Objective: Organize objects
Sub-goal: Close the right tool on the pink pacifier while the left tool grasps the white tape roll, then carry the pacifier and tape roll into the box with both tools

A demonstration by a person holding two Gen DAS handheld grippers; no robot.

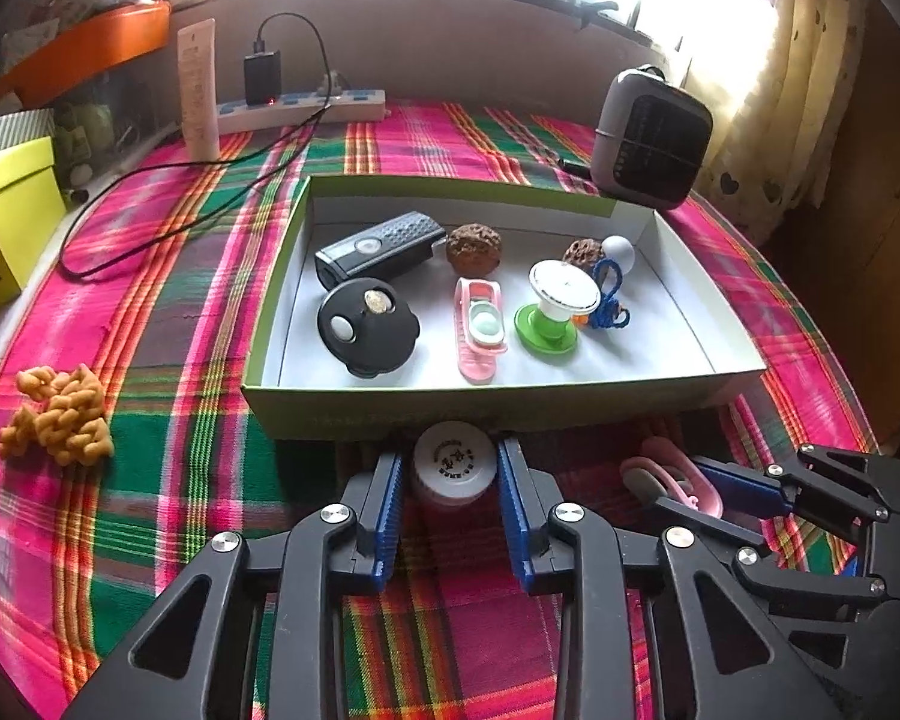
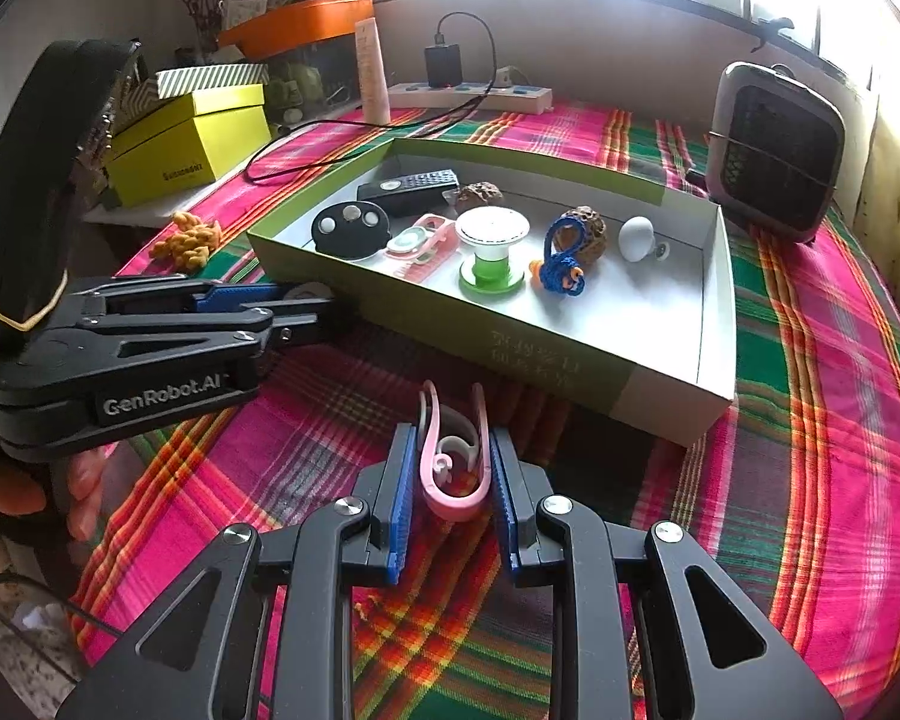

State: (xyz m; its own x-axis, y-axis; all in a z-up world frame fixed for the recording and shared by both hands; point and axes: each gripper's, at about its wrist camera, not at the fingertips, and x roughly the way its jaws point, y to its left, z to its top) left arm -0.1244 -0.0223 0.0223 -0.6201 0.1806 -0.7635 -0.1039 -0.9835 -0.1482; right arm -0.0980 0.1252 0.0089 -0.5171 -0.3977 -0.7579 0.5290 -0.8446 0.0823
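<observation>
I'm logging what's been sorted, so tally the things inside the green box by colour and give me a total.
Inside the green box:
Black: 2, remote, round lid
Brown: 2, walnuts
Pink: 1, clip
Green and white: 1, spool
Blue: 1, cord charm
White: 1, knob
Total: 8
</observation>
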